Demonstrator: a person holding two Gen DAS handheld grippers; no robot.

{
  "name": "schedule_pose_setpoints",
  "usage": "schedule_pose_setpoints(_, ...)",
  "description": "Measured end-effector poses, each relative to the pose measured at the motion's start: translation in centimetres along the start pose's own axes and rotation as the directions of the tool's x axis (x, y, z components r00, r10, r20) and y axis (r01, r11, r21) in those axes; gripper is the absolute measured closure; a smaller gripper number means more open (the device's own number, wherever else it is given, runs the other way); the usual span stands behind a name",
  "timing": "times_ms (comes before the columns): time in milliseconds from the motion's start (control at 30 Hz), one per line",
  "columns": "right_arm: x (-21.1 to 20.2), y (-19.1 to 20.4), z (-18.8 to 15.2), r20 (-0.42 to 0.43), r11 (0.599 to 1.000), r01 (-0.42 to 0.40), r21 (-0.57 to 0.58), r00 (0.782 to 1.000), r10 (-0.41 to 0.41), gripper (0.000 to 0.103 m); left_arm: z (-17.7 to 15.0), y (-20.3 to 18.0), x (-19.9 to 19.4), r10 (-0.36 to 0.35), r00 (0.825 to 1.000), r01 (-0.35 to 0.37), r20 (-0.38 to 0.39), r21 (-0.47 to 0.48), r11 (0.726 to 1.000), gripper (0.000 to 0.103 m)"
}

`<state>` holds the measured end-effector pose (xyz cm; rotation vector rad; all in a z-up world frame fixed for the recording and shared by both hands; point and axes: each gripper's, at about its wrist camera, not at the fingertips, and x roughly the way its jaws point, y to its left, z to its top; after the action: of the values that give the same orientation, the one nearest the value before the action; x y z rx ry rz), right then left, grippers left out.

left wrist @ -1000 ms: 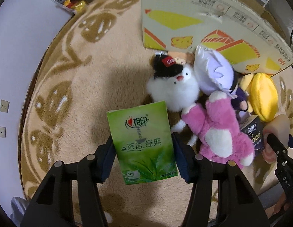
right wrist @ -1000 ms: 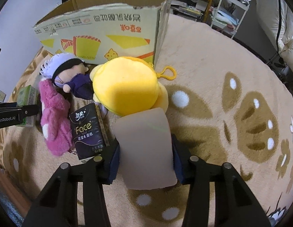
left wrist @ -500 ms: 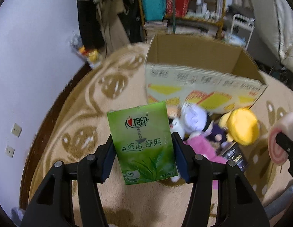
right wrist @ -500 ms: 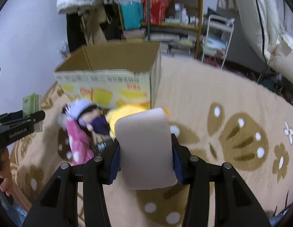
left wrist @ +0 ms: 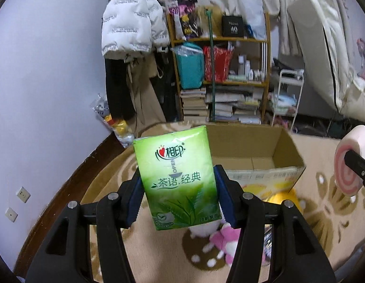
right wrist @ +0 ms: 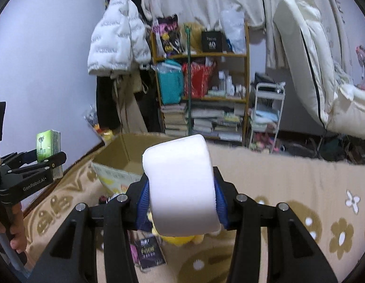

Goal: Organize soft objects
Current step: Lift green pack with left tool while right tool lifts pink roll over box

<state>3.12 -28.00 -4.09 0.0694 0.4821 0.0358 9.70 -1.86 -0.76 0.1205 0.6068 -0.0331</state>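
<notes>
The left tool (left wrist: 178,197) is clamped on a green plastic-wrapped pack of tissues (left wrist: 176,179), held upright between its blue pads (left wrist: 136,202). The right tool (right wrist: 181,202) grips a white cylindrical swirl-roll cushion (right wrist: 181,188) — its pink spiral end shows in the left wrist view. Both loads hang in the air, on the near side of the open brown cardboard box (left wrist: 265,155) that stands on the beige patterned rug (left wrist: 99,186).

The step in hand looks like carrying both items to the box. To do it well, bring each load over the near wall with room to spare, since the box rim could catch a low corner, and let go only once it is inside the opening. The pink plush toy (left wrist: 226,239) and the yellow plush toy (right wrist: 180,239) lie on the rug before the box, not yet stowed.
</notes>
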Motion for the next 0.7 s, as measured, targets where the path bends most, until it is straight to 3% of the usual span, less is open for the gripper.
schedule_pose_setpoints(267, 0.9, 0.3, 3.5, 0.069, 0.999, 0.009, -0.034, 0.998, -0.007, 0.053, 4.2, -0.1, -0.5, 0.007, 0.995, -0.006, 0.096, -0.005, 1.000, 0.048)
schedule_pose_setpoints(467, 2.9, -0.1, 5.5, 0.091, 1.000, -0.008, -0.002, 0.996, 0.009, 0.053, 6.6, -1.0, 0.9, 0.012, 0.992, -0.013, 0.127, 0.008, 1.000, 0.048)
schedule_pose_setpoints(567, 4.0, -0.5, 6.4, 0.104, 1.000, -0.016, 0.005, 0.994, 0.015, 0.053, 7.1, -1.4, 2.0, -0.057, 0.991, 0.056, 0.123, 0.012, 0.998, 0.048)
schedule_pose_setpoints(700, 5.7, -1.2, 6.5, 0.092, 0.999, -0.039, 0.016, 0.995, 0.038, 0.053, 6.7, -2.1, 3.4, -0.072, 0.989, 0.067, 0.127, 0.038, 0.997, 0.048)
